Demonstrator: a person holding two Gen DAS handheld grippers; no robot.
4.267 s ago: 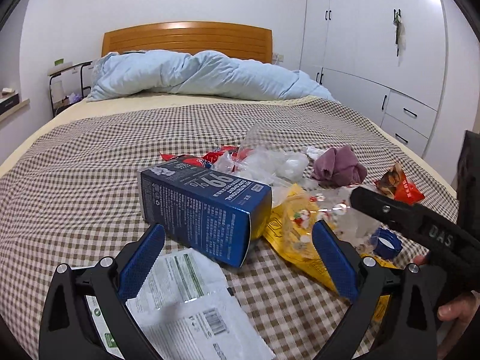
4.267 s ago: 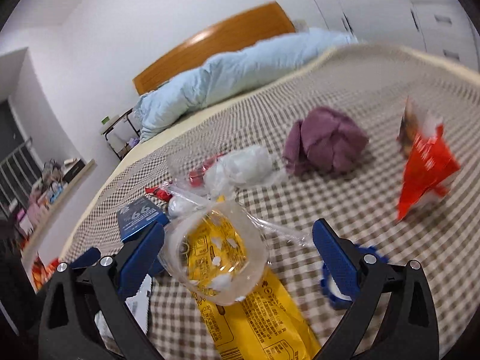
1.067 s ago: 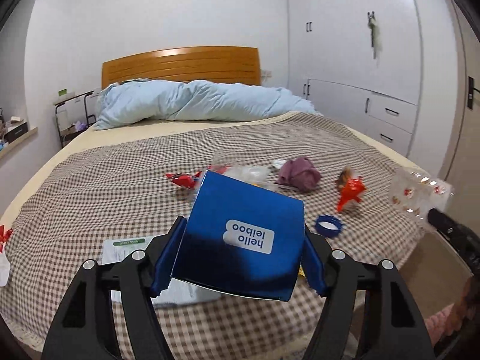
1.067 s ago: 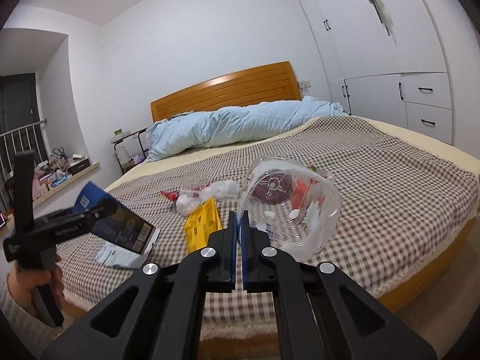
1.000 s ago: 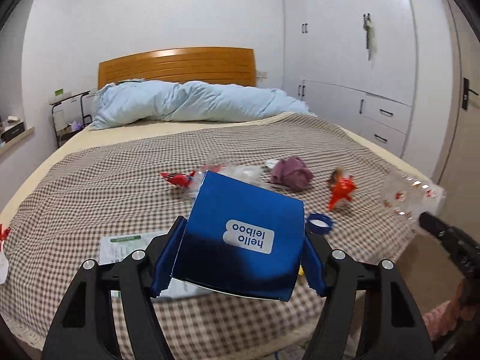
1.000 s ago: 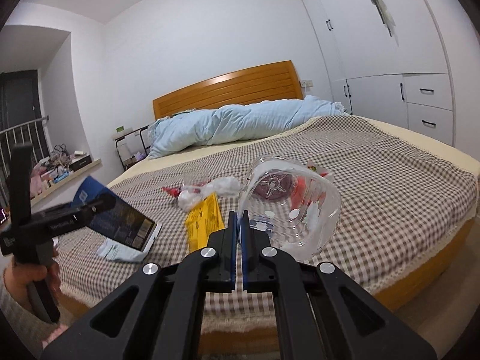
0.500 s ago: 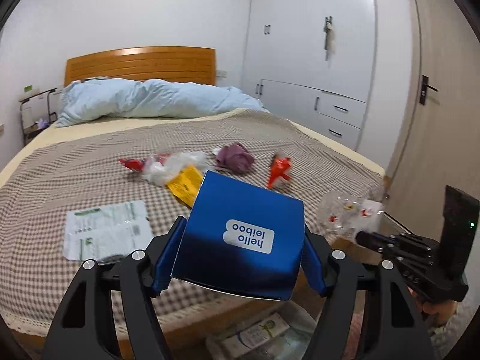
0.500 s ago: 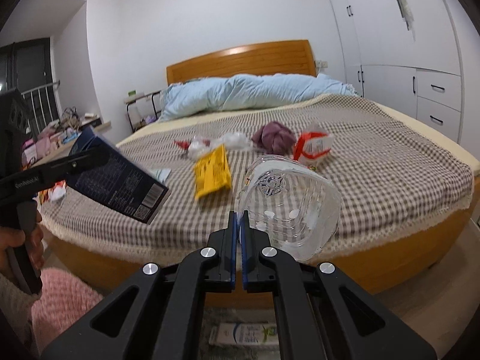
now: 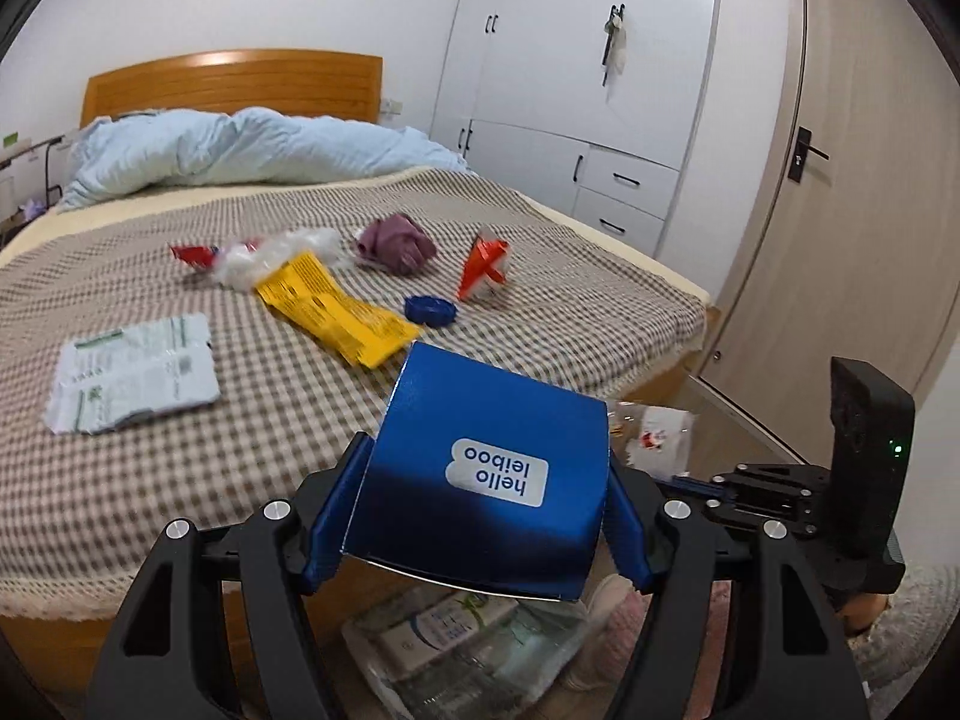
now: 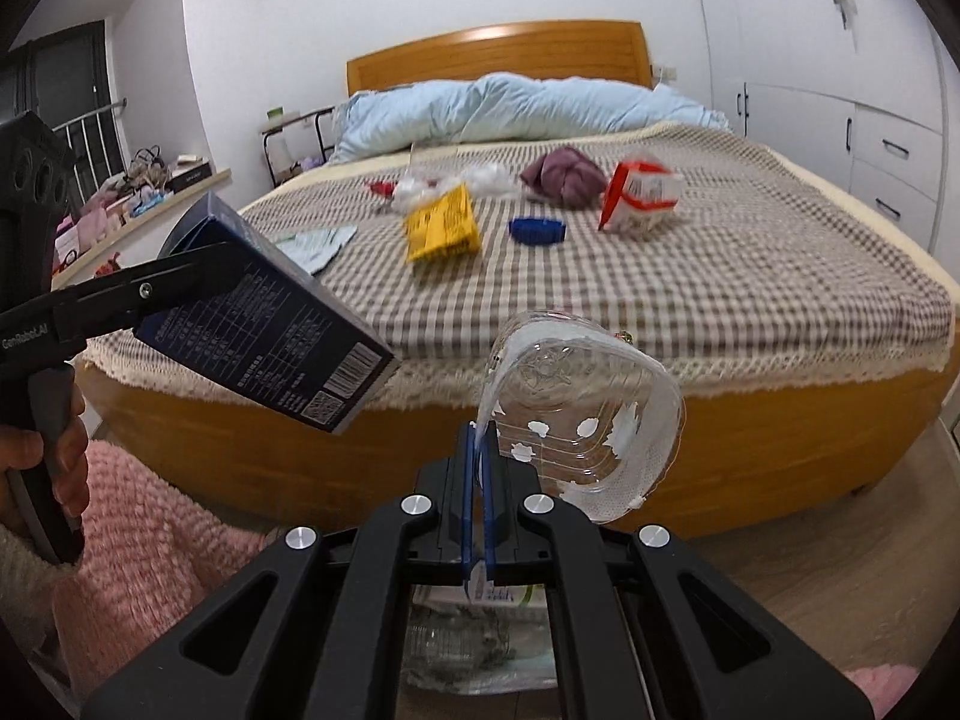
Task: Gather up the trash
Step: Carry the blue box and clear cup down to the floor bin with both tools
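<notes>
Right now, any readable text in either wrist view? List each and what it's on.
"hello leiboo": white label on the blue box, upside down in the left wrist view.
"GenRobot.AI": side of the left gripper, probable, slightly blurred.
Blue box side print, barcode and QR code: too small.
Yellow packet, white packet, red packet: print blurred.

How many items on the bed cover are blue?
1: a blue ring lies on the checked bed cover, between the yellow wrapper and the red packet. Smaller ones may be hidden.
</notes>
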